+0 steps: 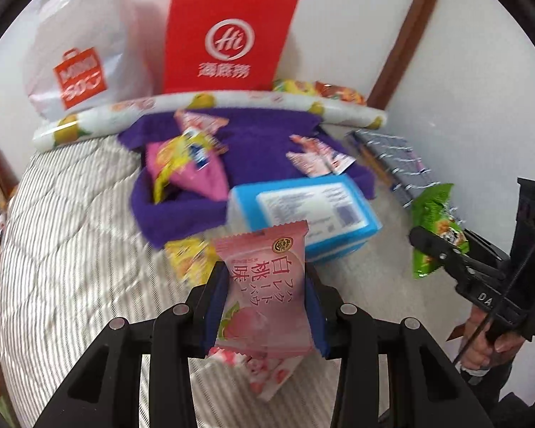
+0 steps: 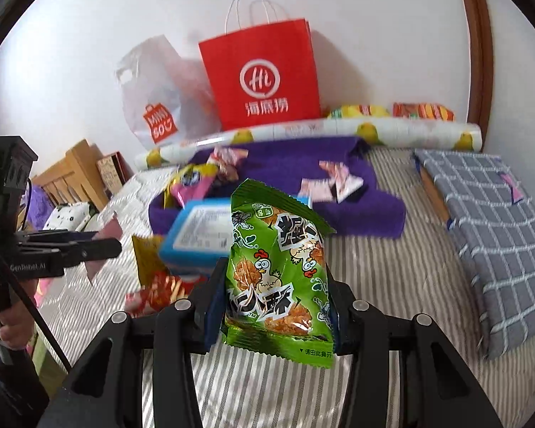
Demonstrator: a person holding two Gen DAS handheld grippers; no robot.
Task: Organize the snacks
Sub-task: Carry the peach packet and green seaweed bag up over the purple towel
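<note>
Between the left gripper's (image 1: pixel 264 285) jaws a pink peach snack packet (image 1: pixel 264 292) is clamped, held above the striped bedspread (image 1: pixel 71 267). To its right, the right gripper (image 2: pixel 273 285) is clamped on a green chicken snack packet (image 2: pixel 278 278). Just beyond both lies a blue box (image 1: pixel 303 210), touching the purple towel (image 1: pixel 260 142) strewn with small packets; farther back a red paper bag (image 2: pixel 264 75) stands against the wall.

Left wrist fisheye, angled down along its jaws over the bed (image 1: pixel 71 249), right wrist fisheye likewise, both close, shared: red paper bag (image 1: pixel 228 35), blue box (image 1: pixel 303 210), purple cloth (image 2: pixel 356 207).
</note>
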